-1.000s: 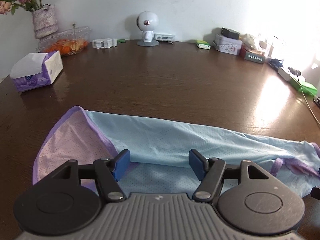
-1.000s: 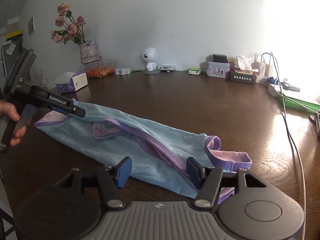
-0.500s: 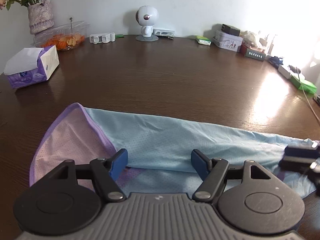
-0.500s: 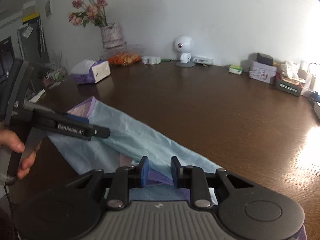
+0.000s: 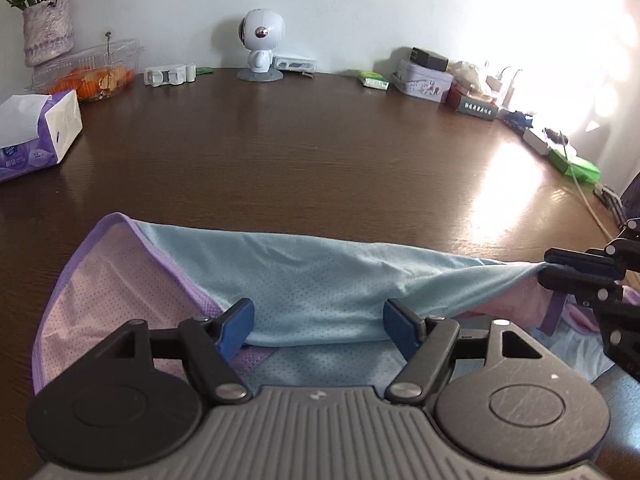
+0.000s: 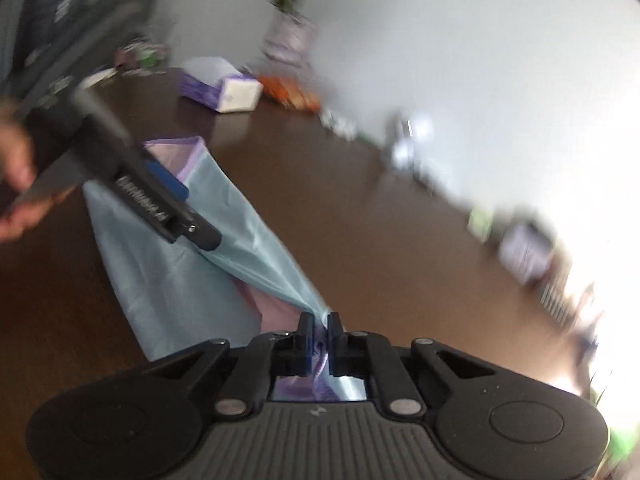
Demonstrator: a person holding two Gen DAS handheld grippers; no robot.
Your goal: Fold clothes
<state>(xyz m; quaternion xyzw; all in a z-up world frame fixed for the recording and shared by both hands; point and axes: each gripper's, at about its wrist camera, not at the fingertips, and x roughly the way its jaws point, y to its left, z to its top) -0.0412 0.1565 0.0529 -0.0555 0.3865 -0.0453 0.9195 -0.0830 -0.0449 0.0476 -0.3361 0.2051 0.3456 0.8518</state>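
Observation:
A light blue mesh garment (image 5: 320,280) with purple trim and a pink inner side lies on the dark wooden table (image 5: 320,152). My left gripper (image 5: 318,326) is open, low over the garment's near edge, a blue fold between its fingers. My right gripper (image 6: 319,330) is shut on the garment's right end (image 6: 308,300) and holds it lifted. In the left wrist view the right gripper (image 5: 560,270) pinches the cloth at the far right. In the blurred right wrist view the left gripper (image 6: 176,216) hangs over the garment's other end.
A purple tissue box (image 5: 36,136) sits at the left. A plastic box of orange food (image 5: 88,72), a vase (image 5: 48,28), a white robot figure (image 5: 260,48), tins (image 5: 424,80) and chargers with a cable (image 5: 580,184) line the table's back and right edges.
My right gripper has closed on the garment's right end and lifted it, swinging left fast enough to blur its view. My left gripper has stayed open over the near edge.

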